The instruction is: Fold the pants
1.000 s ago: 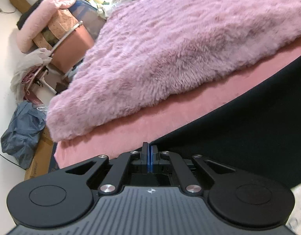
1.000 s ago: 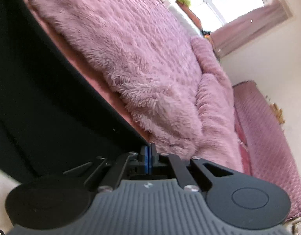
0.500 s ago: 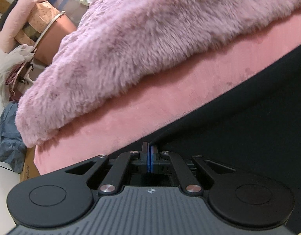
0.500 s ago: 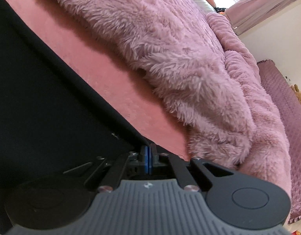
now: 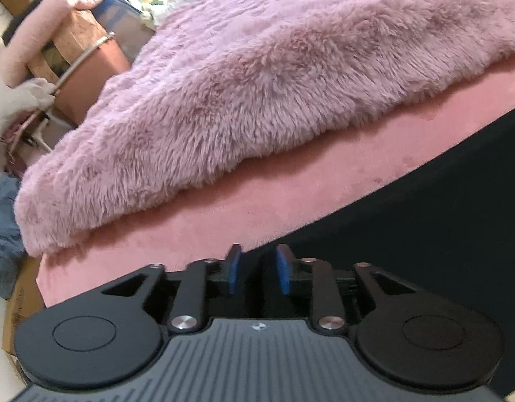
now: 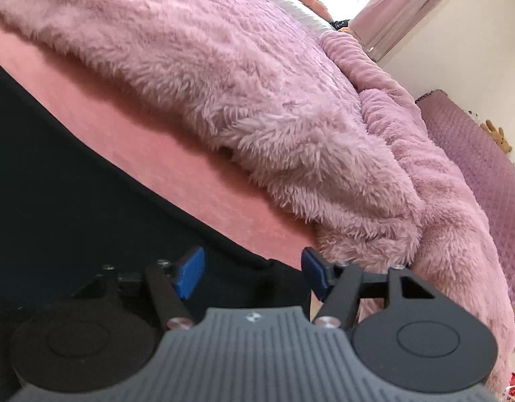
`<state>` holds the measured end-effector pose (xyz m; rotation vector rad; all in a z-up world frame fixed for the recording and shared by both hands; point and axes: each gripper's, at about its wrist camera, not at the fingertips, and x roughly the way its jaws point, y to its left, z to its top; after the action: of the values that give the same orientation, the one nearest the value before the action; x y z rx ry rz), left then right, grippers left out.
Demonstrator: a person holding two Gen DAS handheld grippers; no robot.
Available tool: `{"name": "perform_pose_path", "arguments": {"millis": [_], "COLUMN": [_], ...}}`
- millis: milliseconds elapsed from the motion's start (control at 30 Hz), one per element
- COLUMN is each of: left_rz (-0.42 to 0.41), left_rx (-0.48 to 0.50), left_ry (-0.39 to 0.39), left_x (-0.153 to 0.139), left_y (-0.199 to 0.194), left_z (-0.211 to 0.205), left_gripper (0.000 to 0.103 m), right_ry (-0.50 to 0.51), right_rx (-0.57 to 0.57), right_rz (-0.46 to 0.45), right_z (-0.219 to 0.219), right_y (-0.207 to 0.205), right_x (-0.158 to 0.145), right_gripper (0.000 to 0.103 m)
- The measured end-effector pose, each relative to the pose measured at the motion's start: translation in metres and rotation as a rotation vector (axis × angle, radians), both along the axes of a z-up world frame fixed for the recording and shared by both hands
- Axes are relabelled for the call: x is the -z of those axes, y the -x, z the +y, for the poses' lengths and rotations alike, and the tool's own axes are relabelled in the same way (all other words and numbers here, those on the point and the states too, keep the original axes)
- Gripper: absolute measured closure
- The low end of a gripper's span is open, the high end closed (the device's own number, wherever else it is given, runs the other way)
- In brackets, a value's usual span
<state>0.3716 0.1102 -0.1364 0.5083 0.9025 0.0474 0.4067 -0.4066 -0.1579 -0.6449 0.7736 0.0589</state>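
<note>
The black pants (image 5: 425,234) lie flat on the pink bed sheet (image 5: 291,194), filling the right of the left wrist view and the left of the right wrist view (image 6: 56,184). My left gripper (image 5: 257,273) sits low over the pants' edge, its jaws opening, blue pads apart, black cloth lying loose between them. My right gripper (image 6: 254,274) hovers at the other edge of the pants. Its jaws are opening wide, and the cloth's edge lies between the pads without being pressed.
A fluffy pink blanket (image 5: 274,77) covers the bed beyond the sheet, also in the right wrist view as a blanket (image 6: 257,100). Left of the bed stand a chair with pink cushions (image 5: 66,50) and a blue garment (image 5: 2,227) on the floor. A purple quilted couch (image 6: 485,174) lies at right.
Both grippers were shut on the pants' edge and have let go, their pads now apart. Both hands came down, and the pants now lie on the sheet.
</note>
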Motion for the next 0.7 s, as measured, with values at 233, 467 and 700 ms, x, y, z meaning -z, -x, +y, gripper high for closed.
{"name": "perform_pose_path", "arguments": {"millis": [233,467,700], "left_rz": [0.053,0.068,-0.064], "left_rx": [-0.095,-0.167,-0.129], "left_ry": [0.133,0.340,0.290], "left_x": [0.001,0.006,-0.034], "left_y": [-0.006,-0.015,-0.005], "left_z": [0.039,0.057,0.049], "left_gripper": [0.052,0.102,0.102], "right_ry": [-0.055,-0.183,-0.194], "right_rx": [0.029,0.088,0.129], "right_rz": [0.002,0.056,0.119], "right_z": [-0.012,-0.027,-0.028], "right_y": [0.027,0.027,0.021], "right_x": [-0.017,-0.003,0.017], "right_gripper": [0.045,0.071,0.081]}}
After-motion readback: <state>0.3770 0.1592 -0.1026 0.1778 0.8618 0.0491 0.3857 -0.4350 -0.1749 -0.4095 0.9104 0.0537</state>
